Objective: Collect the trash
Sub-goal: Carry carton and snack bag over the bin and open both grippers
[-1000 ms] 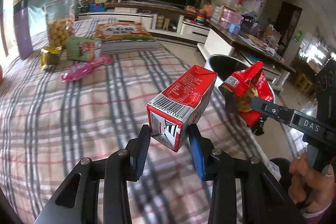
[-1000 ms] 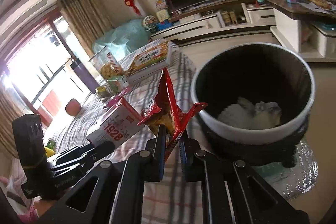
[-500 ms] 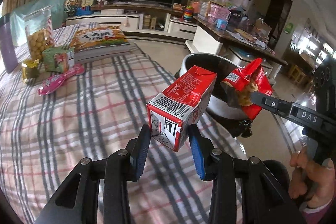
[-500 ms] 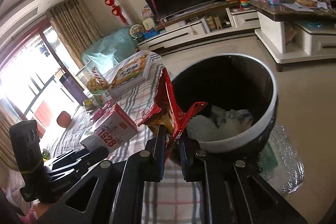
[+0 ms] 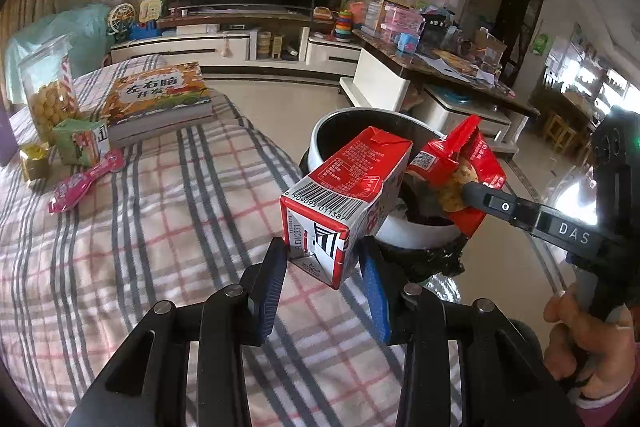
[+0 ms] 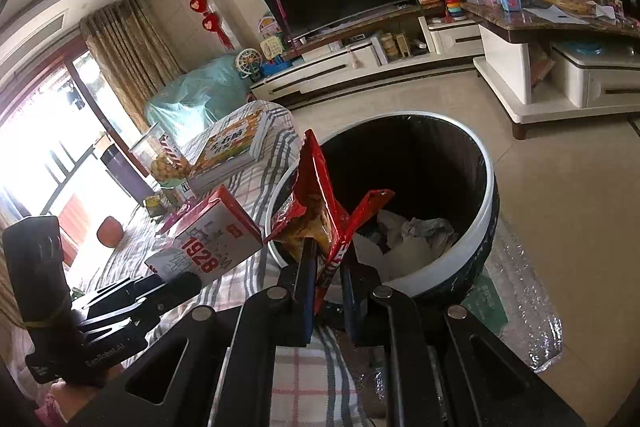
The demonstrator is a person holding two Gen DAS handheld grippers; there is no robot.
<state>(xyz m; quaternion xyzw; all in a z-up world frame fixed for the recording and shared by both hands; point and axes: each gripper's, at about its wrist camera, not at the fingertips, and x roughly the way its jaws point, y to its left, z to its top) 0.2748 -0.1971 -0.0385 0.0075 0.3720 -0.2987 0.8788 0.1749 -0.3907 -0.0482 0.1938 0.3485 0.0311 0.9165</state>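
Observation:
My left gripper (image 5: 325, 263) is shut on a red and white milk carton (image 5: 344, 199), held in the air at the near rim of a round trash bin (image 5: 416, 237). The carton also shows in the right wrist view (image 6: 208, 243). My right gripper (image 6: 327, 267) is shut on an opened red snack bag (image 6: 320, 215), held over the near edge of the bin (image 6: 452, 271). The bag also shows in the left wrist view (image 5: 460, 171). Crumpled white paper (image 6: 412, 239) lies in the bin.
A plaid-covered table (image 5: 140, 227) holds a book (image 5: 158, 99), a clear jar of snacks (image 5: 48, 87), a green box (image 5: 78, 143), a gold packet (image 5: 36, 163) and a pink wrapper (image 5: 82, 181). A low white cabinet (image 6: 560, 83) stands beyond the bin.
Both grippers have moved toward the bin with their loads. The carton and the snack bag now sit at the bin's rim, and the bin looks closer.

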